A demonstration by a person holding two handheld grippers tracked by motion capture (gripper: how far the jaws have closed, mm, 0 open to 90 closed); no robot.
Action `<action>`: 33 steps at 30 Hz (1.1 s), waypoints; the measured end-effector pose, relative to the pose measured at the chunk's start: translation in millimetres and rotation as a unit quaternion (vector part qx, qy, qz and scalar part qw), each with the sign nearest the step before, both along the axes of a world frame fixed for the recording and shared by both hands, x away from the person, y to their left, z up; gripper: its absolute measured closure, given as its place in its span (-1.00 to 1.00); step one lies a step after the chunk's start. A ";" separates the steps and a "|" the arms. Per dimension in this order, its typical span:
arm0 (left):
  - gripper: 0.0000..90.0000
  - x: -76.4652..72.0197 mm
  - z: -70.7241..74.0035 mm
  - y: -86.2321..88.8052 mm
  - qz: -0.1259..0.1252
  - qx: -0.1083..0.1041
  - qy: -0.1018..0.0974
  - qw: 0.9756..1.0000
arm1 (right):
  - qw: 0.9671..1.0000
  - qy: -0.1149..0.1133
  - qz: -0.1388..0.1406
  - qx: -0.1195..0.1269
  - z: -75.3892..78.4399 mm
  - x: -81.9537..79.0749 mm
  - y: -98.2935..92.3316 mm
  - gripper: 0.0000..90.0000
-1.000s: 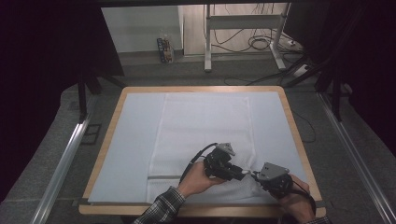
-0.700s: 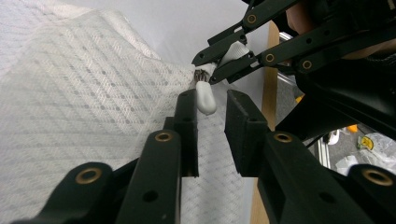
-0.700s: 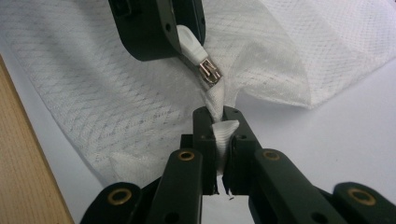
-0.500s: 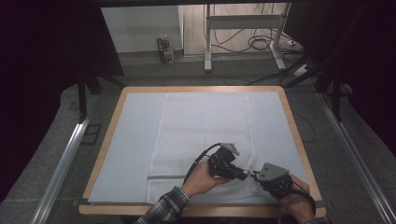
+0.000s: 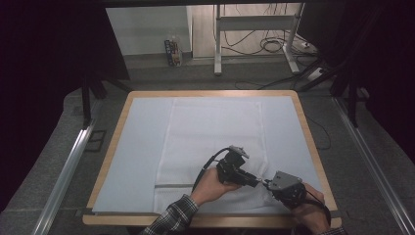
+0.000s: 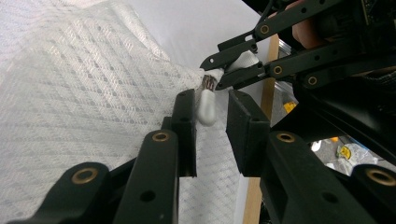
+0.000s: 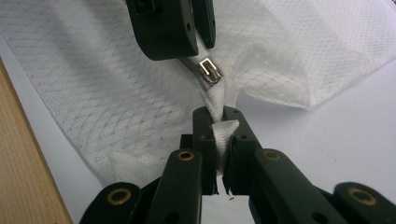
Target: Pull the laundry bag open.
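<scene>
Two claws work a white mesh laundry bag's (image 5: 215, 142) zipper on the counter (image 5: 298, 105).
Right claw (image 7: 223, 122) clenches bunched netting at the bag's end; just beyond it, left claw (image 6: 208, 110), lately widening, straddles the smooth white teardrop pull tab (image 6: 207, 105) without pressing it.

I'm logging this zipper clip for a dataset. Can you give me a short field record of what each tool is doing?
item: white mesh bag with zipper, flat on the table
left tool: jaws either side of the white zipper pull, one pad touching, gap on the other side; jaws just opened a bit
right tool: shut on the bag's corner beside the slider
spot: near right corner of the table
</scene>
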State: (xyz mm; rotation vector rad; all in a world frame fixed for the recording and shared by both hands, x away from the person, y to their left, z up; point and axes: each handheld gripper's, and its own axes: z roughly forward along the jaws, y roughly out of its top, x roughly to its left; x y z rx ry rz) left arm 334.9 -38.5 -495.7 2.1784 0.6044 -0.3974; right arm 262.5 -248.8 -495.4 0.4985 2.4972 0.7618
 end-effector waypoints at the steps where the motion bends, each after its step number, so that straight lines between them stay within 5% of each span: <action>1: 0.63 -0.5 0.0 -0.9 0.005 -0.004 0.004 1.000 | 1.000 0.000 0.000 -0.001 0.1 -0.1 0.0 0.86; 13: 0.82 -1.5 -2.9 -2.8 0.006 0.004 0.018 1.000 | 1.000 0.000 0.001 -0.006 -0.5 -0.2 0.6 0.86; 25: 0.70 -1.5 -5.2 -4.2 0.002 0.002 0.024 1.000 | 1.000 -0.001 0.000 -0.008 -1.0 -0.2 1.0 0.85; 33: 0.88 -2.9 -6.2 -5.1 -0.003 0.010 0.024 1.000 | 1.000 -0.002 0.000 -0.008 -0.8 -0.4 1.0 0.85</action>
